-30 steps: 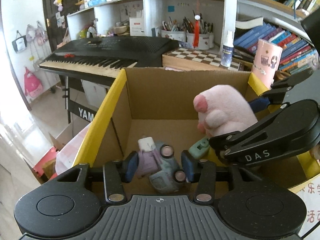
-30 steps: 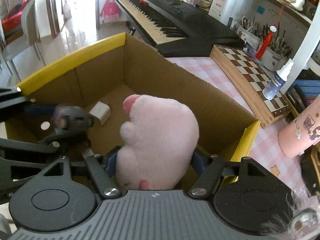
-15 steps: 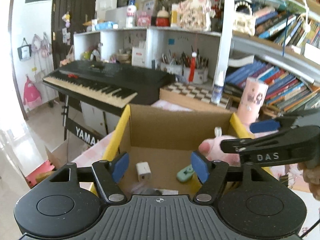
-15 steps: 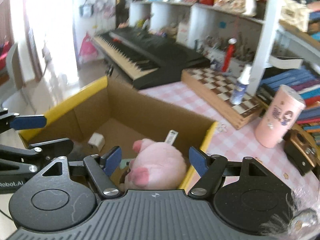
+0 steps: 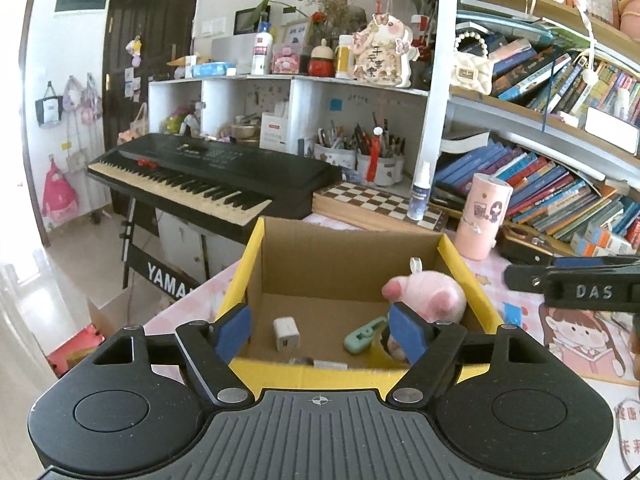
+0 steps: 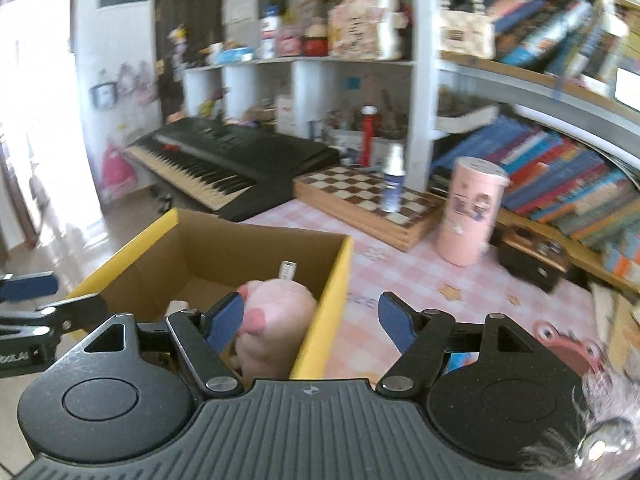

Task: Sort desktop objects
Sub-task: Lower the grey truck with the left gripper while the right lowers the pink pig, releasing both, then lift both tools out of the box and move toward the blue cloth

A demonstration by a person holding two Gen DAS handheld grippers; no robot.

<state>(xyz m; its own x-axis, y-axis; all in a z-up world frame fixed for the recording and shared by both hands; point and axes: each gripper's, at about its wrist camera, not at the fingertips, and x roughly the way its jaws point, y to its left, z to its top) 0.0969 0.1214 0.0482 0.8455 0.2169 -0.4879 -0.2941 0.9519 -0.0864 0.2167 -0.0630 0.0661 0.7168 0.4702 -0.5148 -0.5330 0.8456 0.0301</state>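
My left claw (image 5: 318, 330) and right claw (image 6: 310, 322) both gape wide and empty, blue pads bare, above the yellow-edged cardboard box (image 5: 348, 258). Inside it lie a fuzzy pink plush (image 5: 426, 298), a white cube charger (image 5: 286, 333) and a mint clip (image 5: 364, 335). The box sits on pink checked cloth (image 6: 400, 276), with a black keyboard (image 5: 208, 176), chessboard (image 5: 376, 200) and crowded bookshelves (image 5: 560, 184) beyond.
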